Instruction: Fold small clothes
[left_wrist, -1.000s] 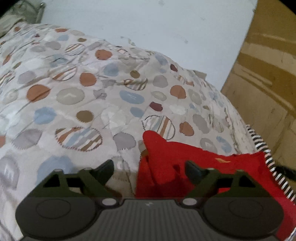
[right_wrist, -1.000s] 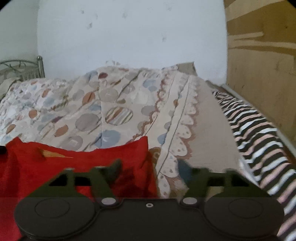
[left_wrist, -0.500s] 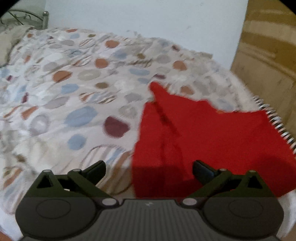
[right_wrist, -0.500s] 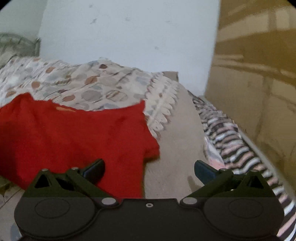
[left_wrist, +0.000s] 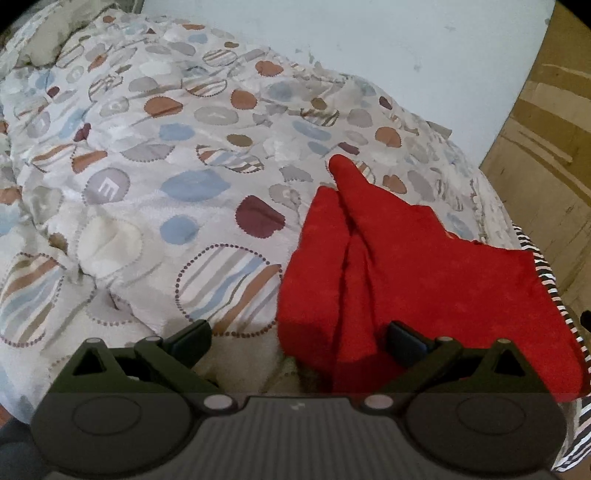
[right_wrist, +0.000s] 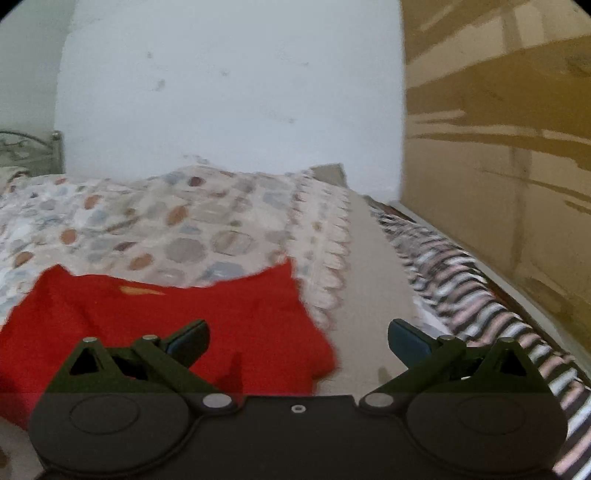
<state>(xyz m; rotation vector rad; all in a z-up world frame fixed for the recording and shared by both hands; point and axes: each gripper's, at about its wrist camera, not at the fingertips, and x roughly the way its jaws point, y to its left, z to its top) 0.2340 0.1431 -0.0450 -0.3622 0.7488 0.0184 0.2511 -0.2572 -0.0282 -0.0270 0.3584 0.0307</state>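
Both tools have drawn back from the red garment (left_wrist: 424, 273) since a second ago, when each sat close over one of its corners, and their jaws now stand wider. Left tool (left_wrist: 297, 338) is spread with nothing between its fingers, its right fingertip just over the garment's creased left edge. Right tool (right_wrist: 297, 338) is spread and empty too, above the garment's right corner (right_wrist: 207, 314). That garment lies flat on the bed's patterned quilt (left_wrist: 155, 192), near the edge by the striped sheet (right_wrist: 480, 295), with a white wall (right_wrist: 229, 92) behind
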